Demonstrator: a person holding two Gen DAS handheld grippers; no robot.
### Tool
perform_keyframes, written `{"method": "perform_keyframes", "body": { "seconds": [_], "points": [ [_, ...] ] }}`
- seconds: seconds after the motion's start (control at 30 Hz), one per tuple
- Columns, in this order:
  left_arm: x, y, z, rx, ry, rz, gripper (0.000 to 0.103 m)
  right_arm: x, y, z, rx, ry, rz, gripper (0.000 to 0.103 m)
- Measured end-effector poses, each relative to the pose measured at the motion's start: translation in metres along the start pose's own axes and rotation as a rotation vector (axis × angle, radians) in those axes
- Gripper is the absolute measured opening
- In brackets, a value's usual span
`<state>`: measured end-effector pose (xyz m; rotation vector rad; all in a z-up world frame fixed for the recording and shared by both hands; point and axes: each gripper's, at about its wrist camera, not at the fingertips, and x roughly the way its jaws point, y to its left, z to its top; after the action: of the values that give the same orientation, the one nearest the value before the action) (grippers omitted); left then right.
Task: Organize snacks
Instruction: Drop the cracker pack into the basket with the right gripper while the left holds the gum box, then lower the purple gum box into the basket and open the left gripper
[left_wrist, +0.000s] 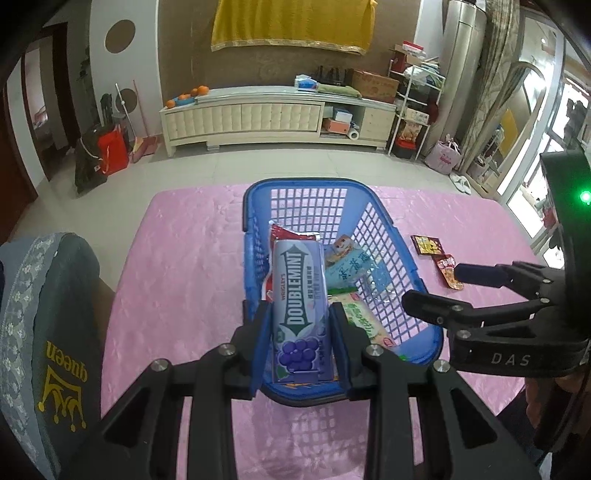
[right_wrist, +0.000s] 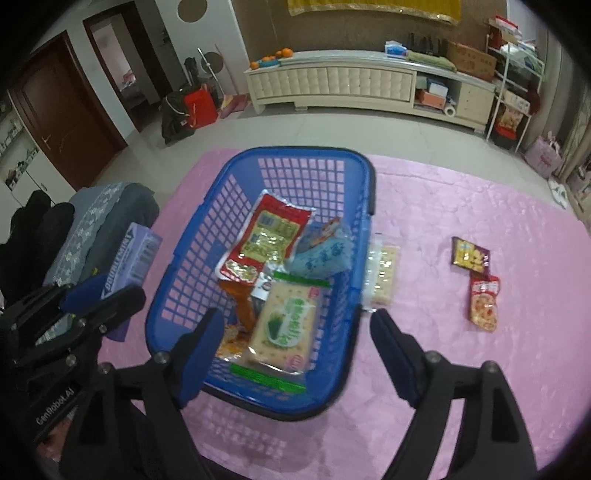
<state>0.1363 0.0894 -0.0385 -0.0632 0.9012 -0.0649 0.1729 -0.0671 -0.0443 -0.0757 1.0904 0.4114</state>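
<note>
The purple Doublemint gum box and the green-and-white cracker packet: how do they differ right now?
The purple Doublemint gum box is a stiff carton clamped in the left gripper above the blue plastic basket; the green-and-white cracker packet is a clear soft wrapper lying loose inside the basket, between the open fingers of the right gripper, untouched. Both are flat, oblong snacks.

Both grippers are black plastic linkages with silver screw heads and blue pads. The right gripper (left_wrist: 432, 291) carries white "DAS" lettering and a green light; the left gripper (right_wrist: 99, 291) bears white lettering — possibly "GenRobot.AI".
</note>
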Motion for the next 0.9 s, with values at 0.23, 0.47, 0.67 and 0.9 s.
{"method": "perform_keyframes", "body": {
  "seconds": [0.23,0.47,0.67,0.9],
  "points": [
    [0.013,-0.016,0.006,0.015,0.028,-0.03,0.029,-0.003,-0.021,-0.004,-0.004,0.004,-0.032,0.086],
    [0.034,-0.033,0.012,0.044,0.059,-0.043,0.029,0.004,-0.036,-0.002,-0.009,0.007,-0.051,0.086],
    [0.06,-0.041,0.018,0.048,0.097,-0.059,0.029,0.019,-0.05,0.001,0.009,0.024,-0.02,0.086],
    [0.09,-0.043,0.025,0.043,0.151,-0.066,0.029,0.029,-0.065,0.004,0.014,0.003,-0.025,0.086]
  ]
}}
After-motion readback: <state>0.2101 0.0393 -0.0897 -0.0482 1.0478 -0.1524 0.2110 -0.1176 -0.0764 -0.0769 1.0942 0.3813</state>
